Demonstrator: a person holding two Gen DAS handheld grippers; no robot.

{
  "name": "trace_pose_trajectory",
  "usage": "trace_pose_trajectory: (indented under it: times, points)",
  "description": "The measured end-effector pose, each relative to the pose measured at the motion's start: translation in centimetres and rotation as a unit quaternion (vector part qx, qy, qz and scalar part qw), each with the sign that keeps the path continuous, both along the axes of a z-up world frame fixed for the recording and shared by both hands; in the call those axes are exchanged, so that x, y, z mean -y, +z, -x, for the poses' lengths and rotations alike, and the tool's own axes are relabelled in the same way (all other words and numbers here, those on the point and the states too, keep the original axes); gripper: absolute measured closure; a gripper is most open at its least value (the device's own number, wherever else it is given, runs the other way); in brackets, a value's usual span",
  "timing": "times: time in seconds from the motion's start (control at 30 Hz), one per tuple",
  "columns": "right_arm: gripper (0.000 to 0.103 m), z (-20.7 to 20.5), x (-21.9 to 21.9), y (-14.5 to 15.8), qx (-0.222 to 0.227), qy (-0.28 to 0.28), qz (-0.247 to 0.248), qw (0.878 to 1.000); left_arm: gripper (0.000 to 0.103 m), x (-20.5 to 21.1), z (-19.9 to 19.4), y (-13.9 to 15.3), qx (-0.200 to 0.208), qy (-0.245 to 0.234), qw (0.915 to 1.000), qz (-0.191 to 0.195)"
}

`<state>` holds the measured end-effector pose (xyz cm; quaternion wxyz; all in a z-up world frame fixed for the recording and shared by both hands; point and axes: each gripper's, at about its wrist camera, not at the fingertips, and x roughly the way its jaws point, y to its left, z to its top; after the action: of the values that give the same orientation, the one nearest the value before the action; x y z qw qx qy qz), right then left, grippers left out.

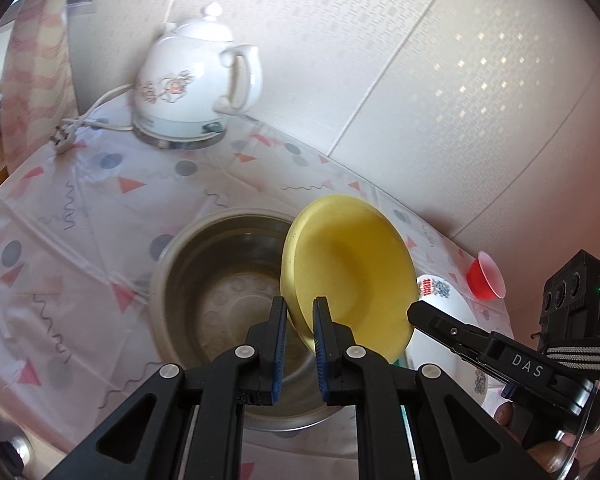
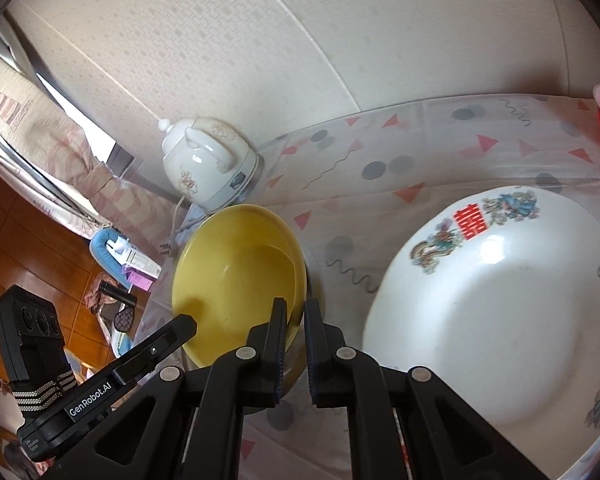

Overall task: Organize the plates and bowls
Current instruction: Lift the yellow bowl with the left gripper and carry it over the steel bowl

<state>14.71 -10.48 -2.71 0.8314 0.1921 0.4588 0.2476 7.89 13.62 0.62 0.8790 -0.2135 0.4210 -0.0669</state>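
Patterned tablecloth (image 1: 80,216), wall edge: both my tongs, left gripper (image 1: 300,316) and right gripper (image 2: 296,316), clenched on yellow plate (image 1: 352,268); lower level into steel pot (image 1: 220,276).

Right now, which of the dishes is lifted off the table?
The yellow plate: both grippers pinch its rim and it hangs tilted over the metal pot. The white patterned plate lies flat on the tablecloth.
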Motion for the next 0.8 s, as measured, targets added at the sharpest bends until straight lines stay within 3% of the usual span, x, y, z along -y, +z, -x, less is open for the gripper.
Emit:
trace_pose_trajectory:
  times: [0.33, 0.8]
  points:
    - [0.094, -0.1, -2.7, -1.3, -0.019, 0.035, 0.012, 0.999, 0.09, -2.6, 0.6, -2.0, -0.033, 0.029, 0.999, 0.002]
    - [0.094, -0.9, -4.1, -2.8, -0.041, 0.048, 0.052, 0.997, 0.09, -2.8, -0.4, -3.7, -0.069, 0.036, 0.9968, -0.021]
